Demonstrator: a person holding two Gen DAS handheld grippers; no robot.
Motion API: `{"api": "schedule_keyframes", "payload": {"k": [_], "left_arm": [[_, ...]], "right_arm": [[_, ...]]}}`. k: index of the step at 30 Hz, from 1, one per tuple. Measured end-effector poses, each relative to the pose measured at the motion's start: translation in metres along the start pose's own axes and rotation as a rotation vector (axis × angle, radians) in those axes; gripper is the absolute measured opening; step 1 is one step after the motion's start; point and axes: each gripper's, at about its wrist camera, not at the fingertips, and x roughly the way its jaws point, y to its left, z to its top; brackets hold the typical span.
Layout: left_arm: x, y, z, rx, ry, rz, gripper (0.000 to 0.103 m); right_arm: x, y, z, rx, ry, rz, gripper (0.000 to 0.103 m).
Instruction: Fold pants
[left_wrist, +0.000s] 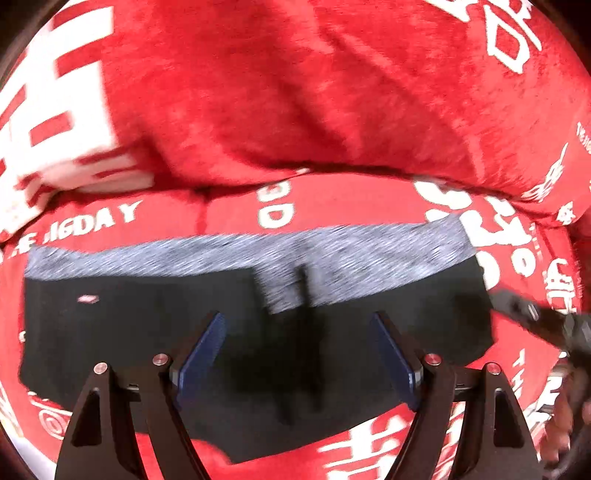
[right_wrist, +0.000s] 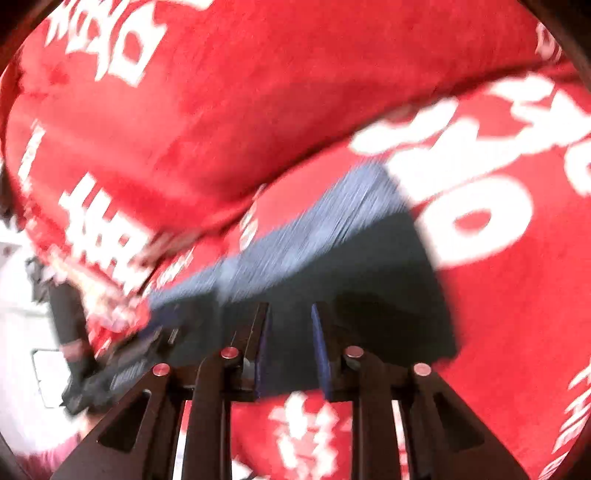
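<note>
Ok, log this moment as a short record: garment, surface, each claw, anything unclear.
garment: black pants with grey heathered waistband, lying flat and compact
surface: red cloth with white lettering, spread beneath the pants
background: bulky red plush fold behind the pants
left claw: open wide, nothing between the fingers, over the pants
right claw: narrow gap, no fabric between the pads, over the edge of the pants
unclear: both views are motion-blurred; number of folds cannot be told

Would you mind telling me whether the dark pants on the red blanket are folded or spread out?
Folded. The pants lie as a compact dark rectangle with the grey waistband along one edge and no legs extending, flat on the red blanket.
</note>
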Motion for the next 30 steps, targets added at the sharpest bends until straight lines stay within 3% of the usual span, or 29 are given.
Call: {"api": "schedule_keyframes", "payload": {"k": [4, 7, 9, 11, 14, 19, 30], "left_arm": [[0.024, -0.028, 0.014, 0.029, -0.006, 0.031, 0.081], [0.048, -0.033, 0.013, 0.046, 0.009, 0.094, 0.081], [0.07, -0.024, 0.004, 0.049, 0.06, 0.146, 0.081], [0.075, -0.011, -0.006, 0.009, 0.075, 0.102, 0.083], [0.072, 0.0, -0.011, -0.022, 0.086, 0.082, 0.083], [0.054, 0.012, -0.016, -0.001, 0.089, 0.119, 0.083], [0.015, 0.064, -0.046, -0.074, 0.101, 0.146, 0.083]], "right_arm": [[0.013, -0.015, 0.035, -0.009, -0.046, -0.084, 0.023], [0.037, -0.02, 0.044, -0.032, -0.027, -0.132, 0.023], [0.056, -0.026, 0.044, -0.023, 0.014, -0.157, 0.023], [0.06, -0.026, 0.039, -0.007, 0.001, -0.149, 0.023], [0.06, -0.02, 0.033, -0.015, 0.023, -0.131, 0.023], [0.059, -0.005, 0.017, -0.03, 0.073, -0.107, 0.023], [0.064, 0.032, -0.032, -0.094, 0.144, -0.151, 0.024]]}}
